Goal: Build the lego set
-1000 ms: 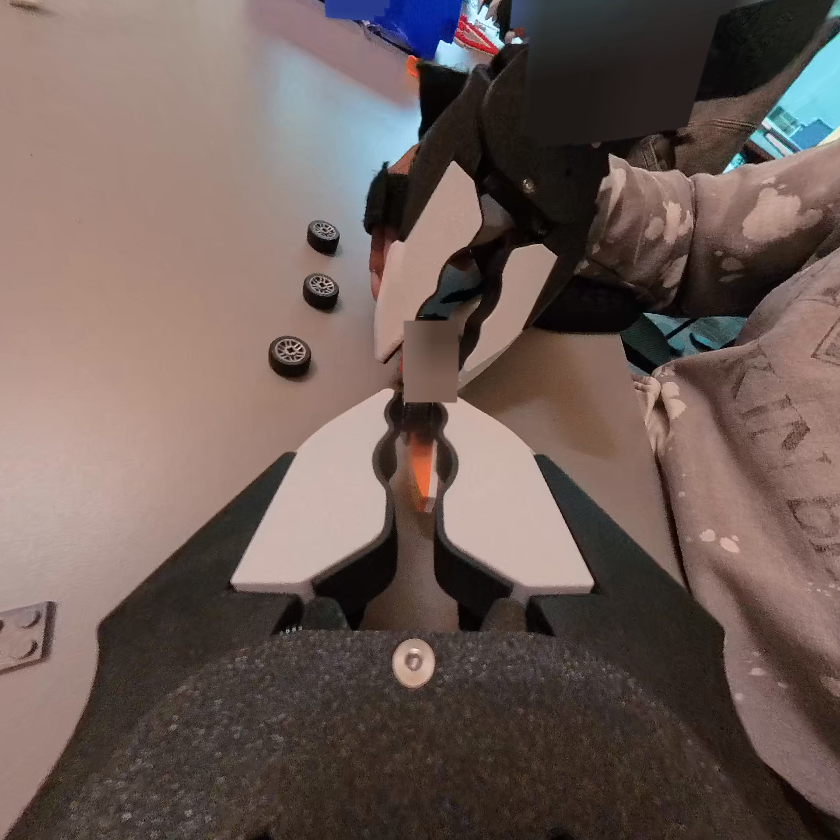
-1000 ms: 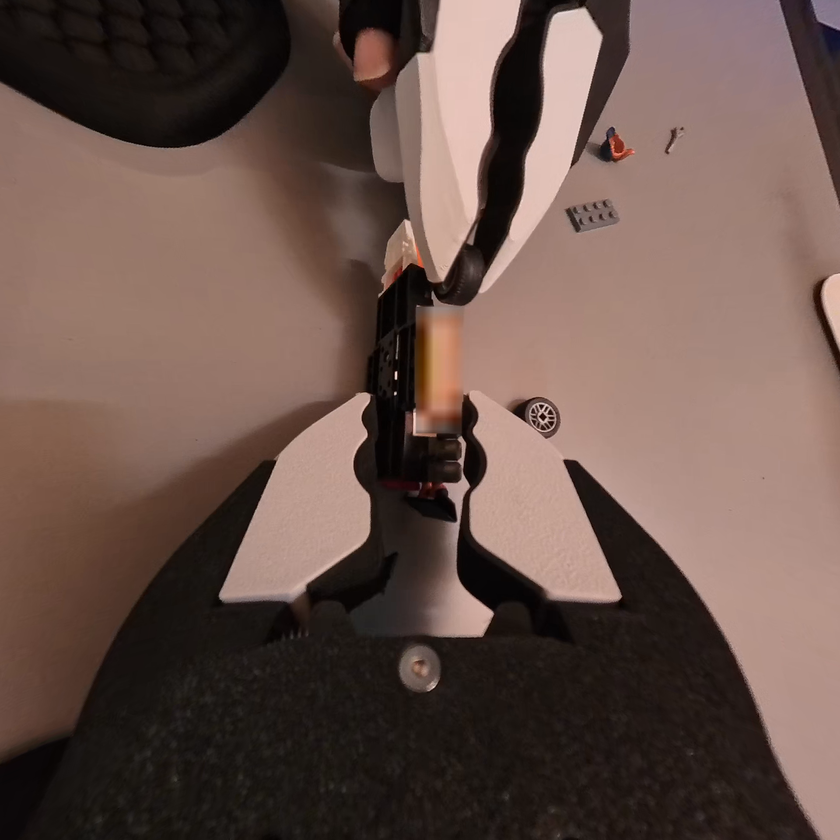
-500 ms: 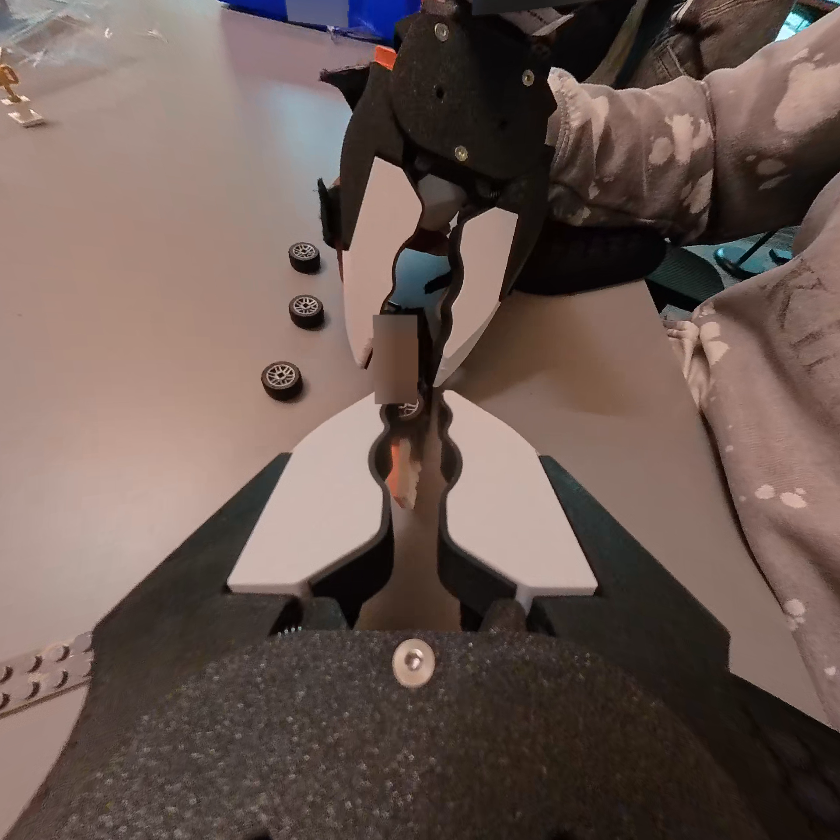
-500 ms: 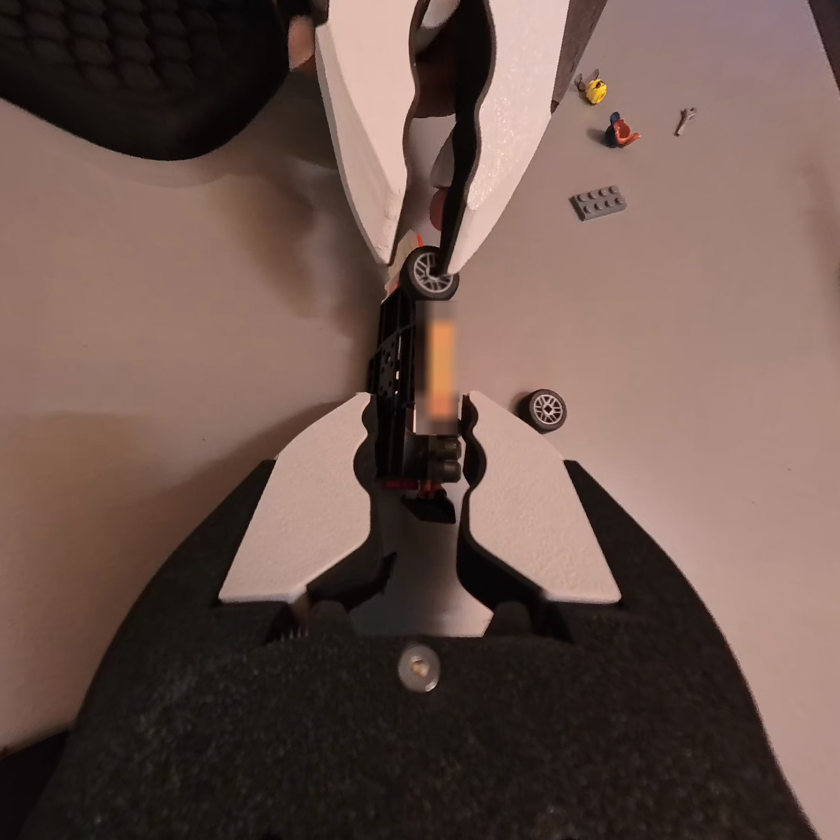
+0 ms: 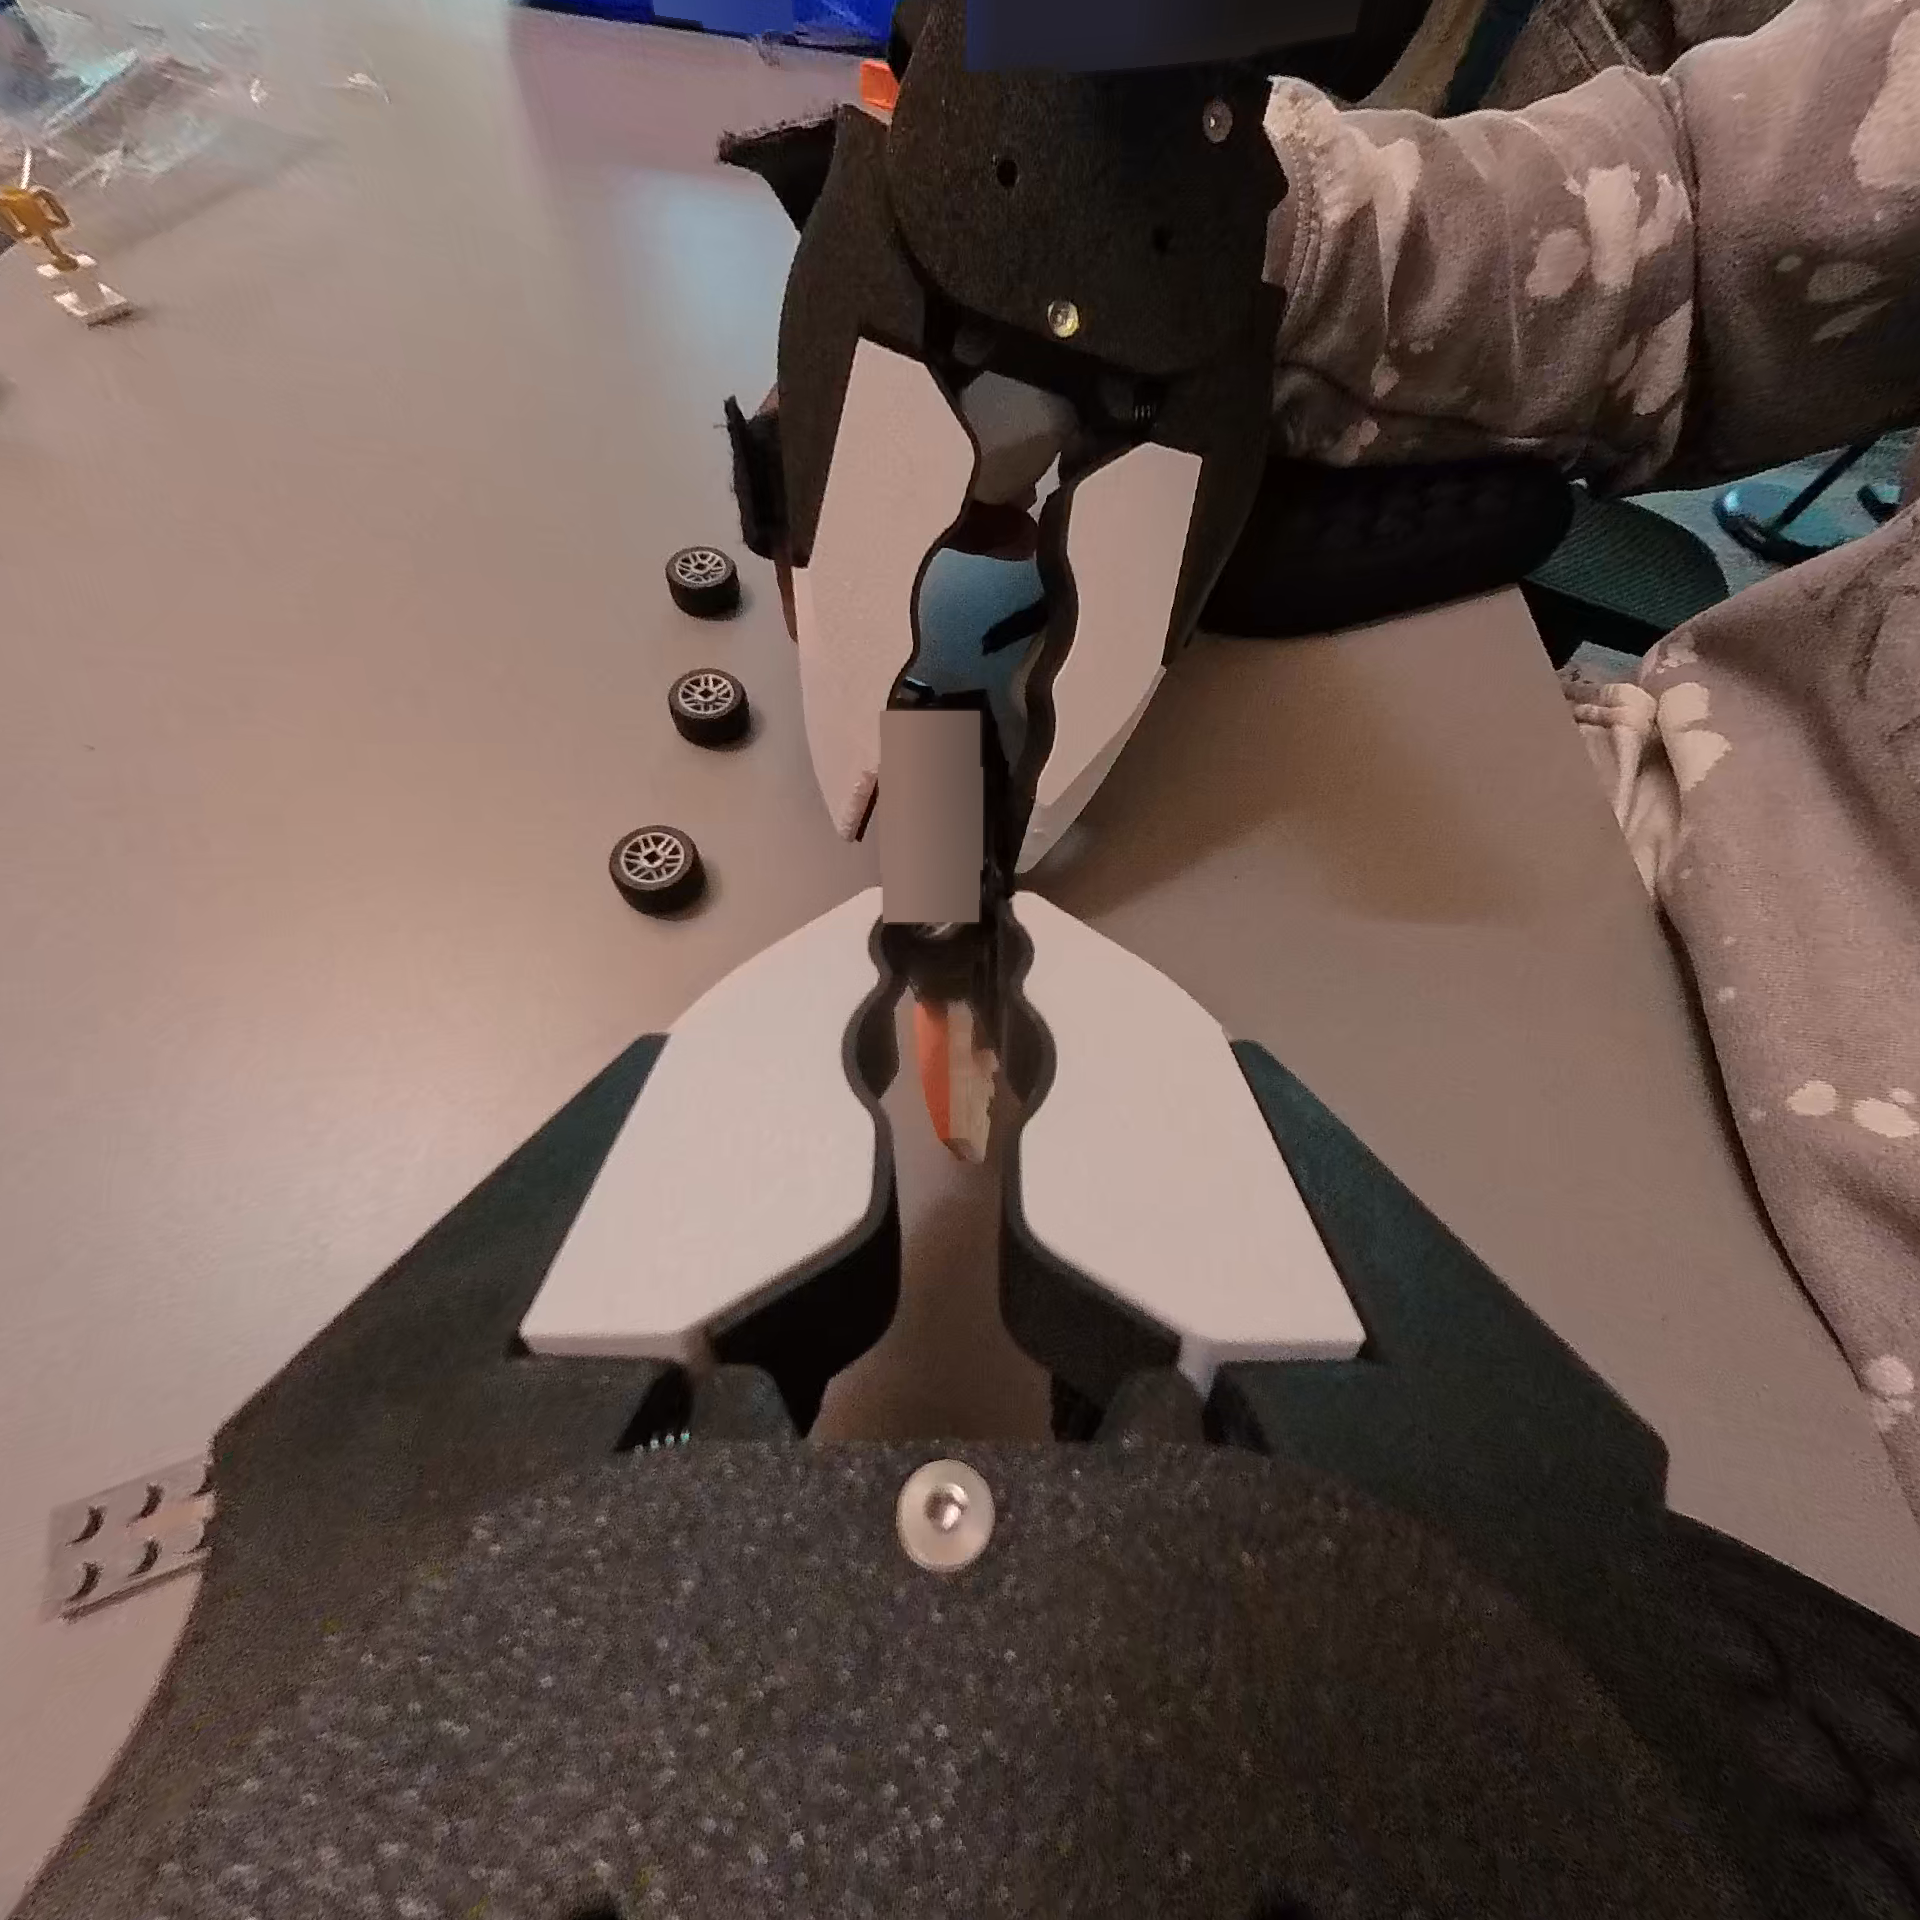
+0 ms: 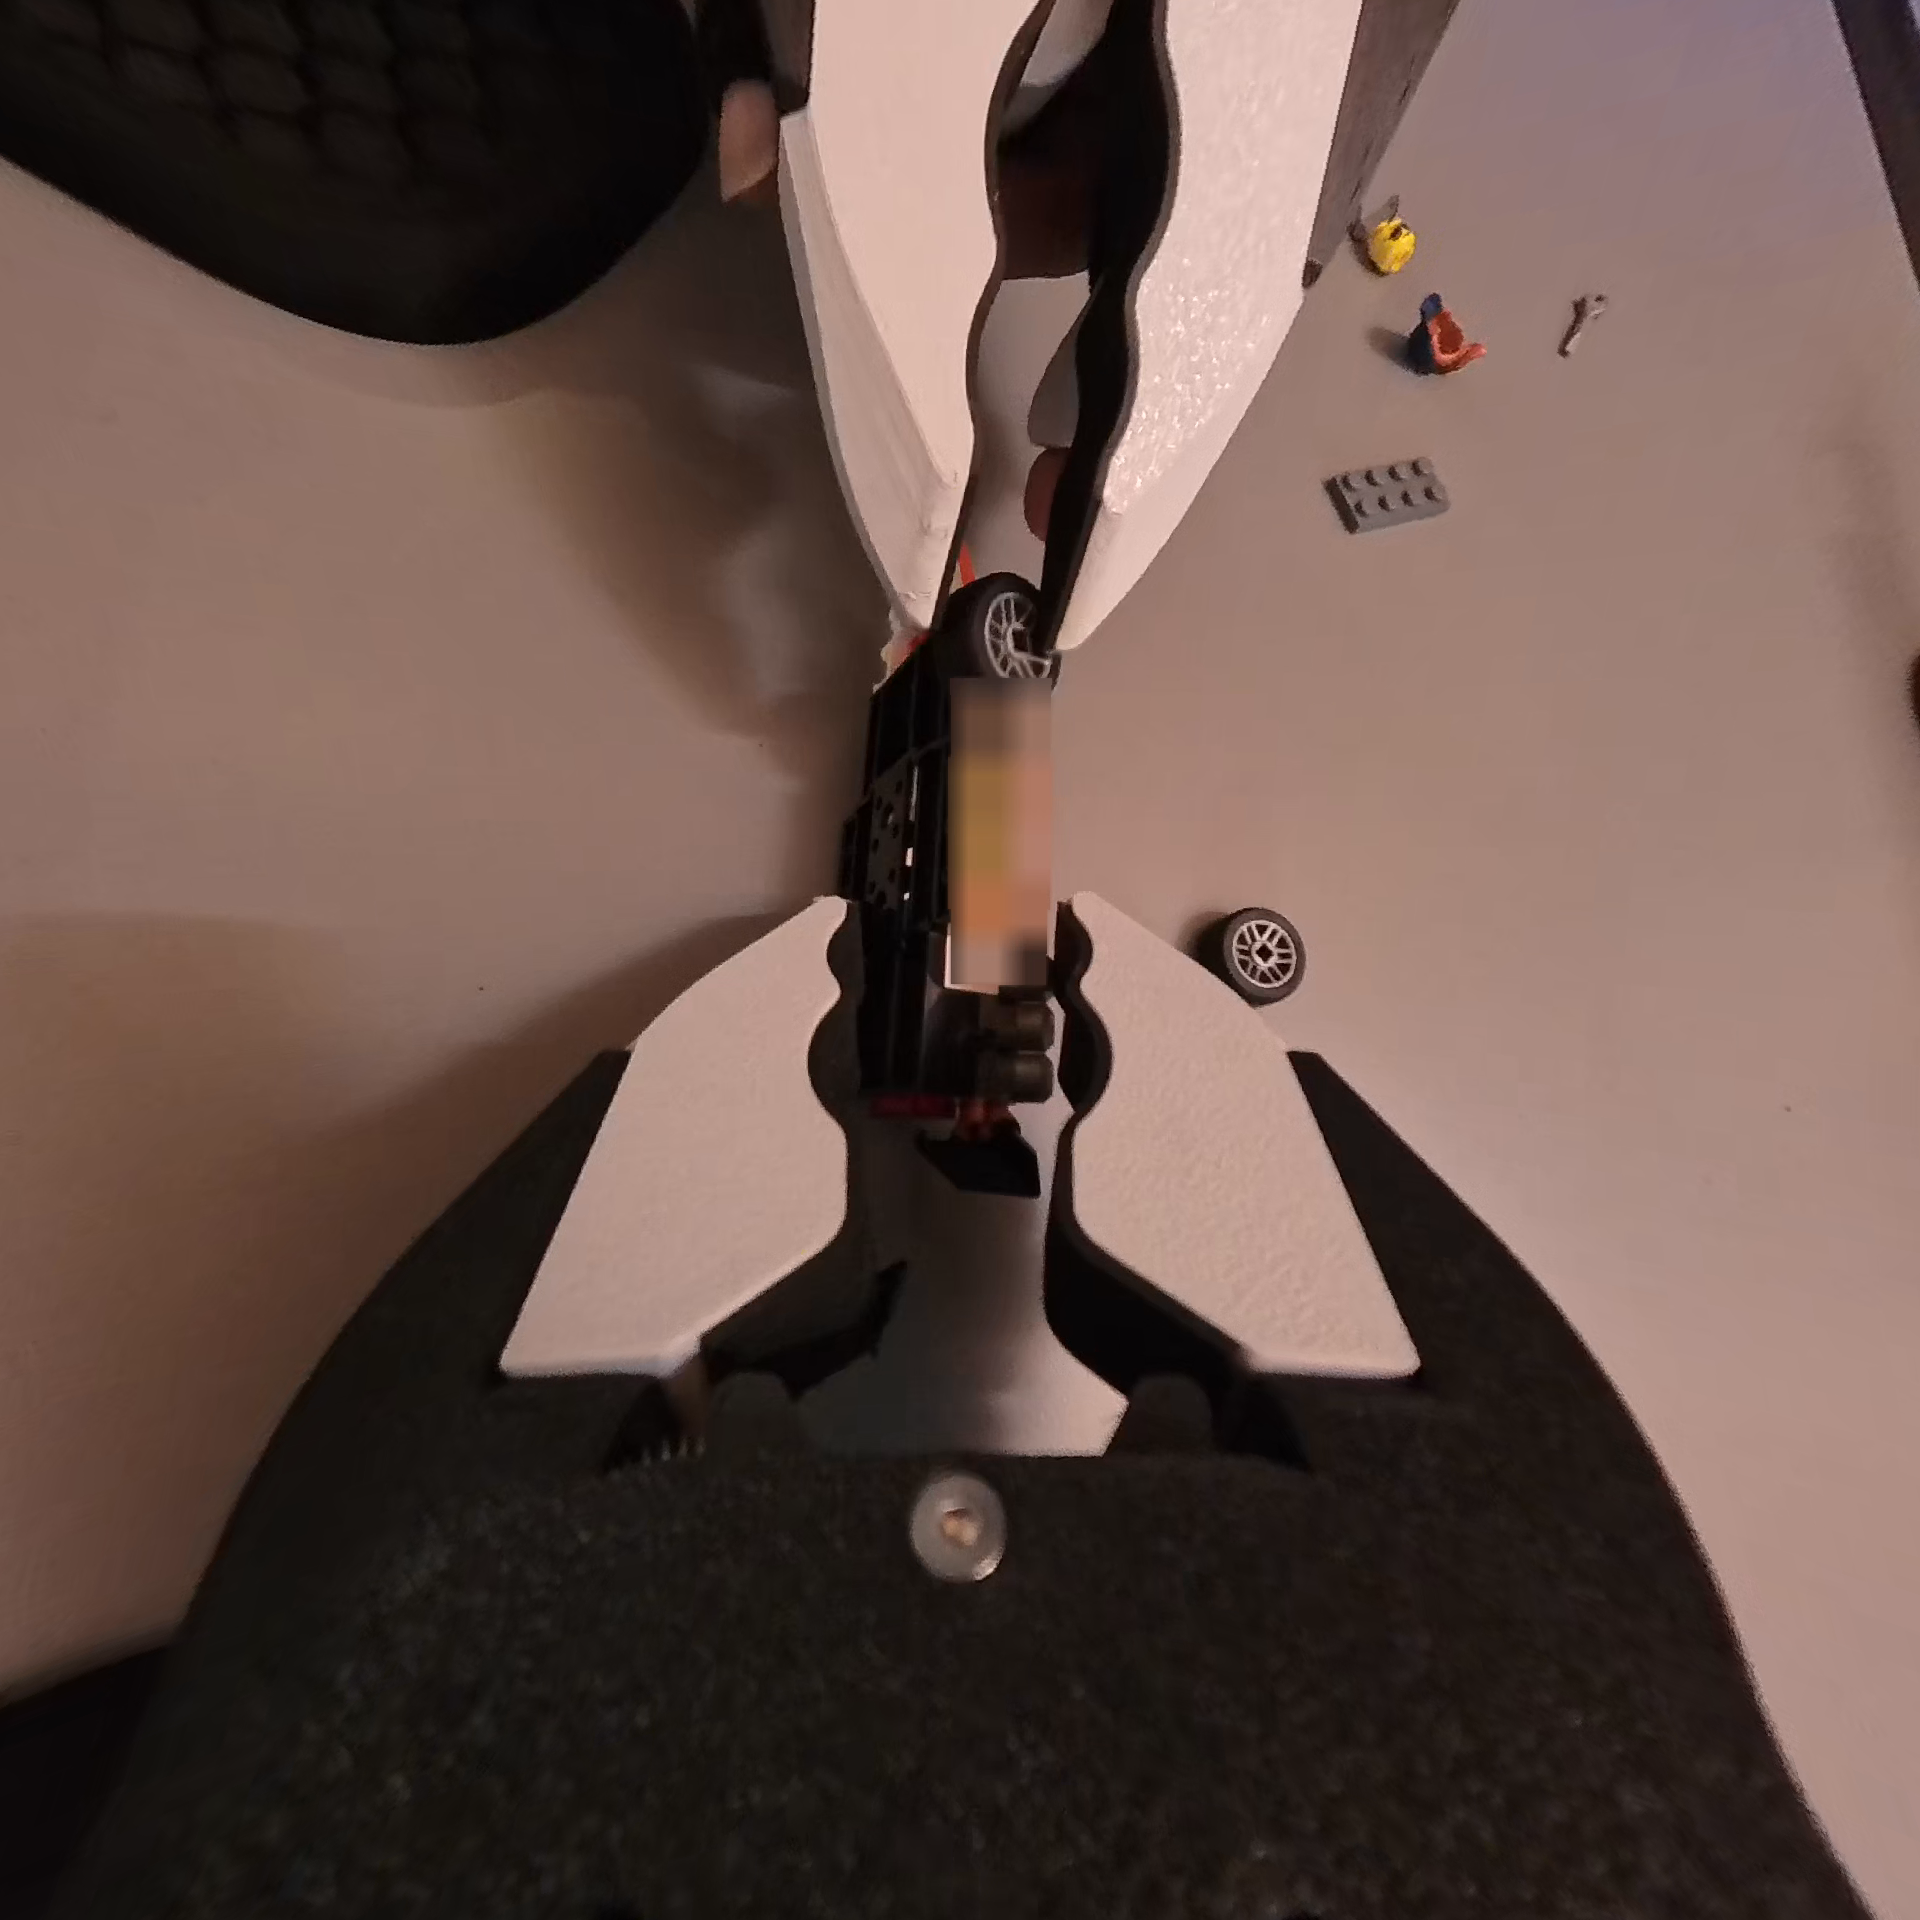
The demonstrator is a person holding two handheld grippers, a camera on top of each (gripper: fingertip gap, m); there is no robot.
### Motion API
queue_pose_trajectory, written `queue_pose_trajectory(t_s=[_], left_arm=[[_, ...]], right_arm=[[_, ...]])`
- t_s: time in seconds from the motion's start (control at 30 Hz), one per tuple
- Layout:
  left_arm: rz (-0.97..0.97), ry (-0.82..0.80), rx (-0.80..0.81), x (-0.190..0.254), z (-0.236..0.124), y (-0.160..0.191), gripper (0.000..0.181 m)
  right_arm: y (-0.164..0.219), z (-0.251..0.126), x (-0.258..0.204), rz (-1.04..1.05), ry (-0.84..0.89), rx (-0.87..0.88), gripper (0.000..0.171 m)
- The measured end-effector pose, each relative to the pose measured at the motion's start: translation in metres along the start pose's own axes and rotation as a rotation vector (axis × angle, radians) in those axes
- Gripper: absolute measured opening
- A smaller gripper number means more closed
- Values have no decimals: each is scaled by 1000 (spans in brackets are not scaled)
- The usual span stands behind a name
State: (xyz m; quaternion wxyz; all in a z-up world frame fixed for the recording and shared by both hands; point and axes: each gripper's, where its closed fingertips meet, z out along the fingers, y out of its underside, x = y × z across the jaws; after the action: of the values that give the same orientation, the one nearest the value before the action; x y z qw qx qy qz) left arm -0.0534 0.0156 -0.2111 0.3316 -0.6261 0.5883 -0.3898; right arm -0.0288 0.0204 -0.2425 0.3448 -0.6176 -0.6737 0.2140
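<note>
Though near table edge [image 5: 1538,665], tongs [image 5: 951,940] unobstructed.

No legible text in either view. Lego car [image 6: 904,831] carries a sticker panel on its side, but it's masked by a blur patch. Sweatshirt [image 5: 1787,935] at right of left wrist view shows no readable print.

Beige table [image 5: 364,623], three loose wheels [image 5: 707,707], grey plate [image 6: 1387,494], small scattered pieces [image 6: 1439,338]
</note>
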Motion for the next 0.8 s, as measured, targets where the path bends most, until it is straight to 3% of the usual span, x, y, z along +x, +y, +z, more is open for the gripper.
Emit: queue_pose_trajectory(t_s=[0.23,0.47,0.67,0.8], left_arm=[[7,-3,8,0,-2,-1,20],[-28,13,4,0,2,2,42],[-33,4,-19,-1,10,6,23],[17,-65,46,-3,4,-2,22]], right_arm=[[0,0,0,-10,3,-1,35],[0,-1,-1,-26,9,-3,35],[-1,-1,0,-88,44,-11,35],[-1,-1,1,-131,82,-6,35]])
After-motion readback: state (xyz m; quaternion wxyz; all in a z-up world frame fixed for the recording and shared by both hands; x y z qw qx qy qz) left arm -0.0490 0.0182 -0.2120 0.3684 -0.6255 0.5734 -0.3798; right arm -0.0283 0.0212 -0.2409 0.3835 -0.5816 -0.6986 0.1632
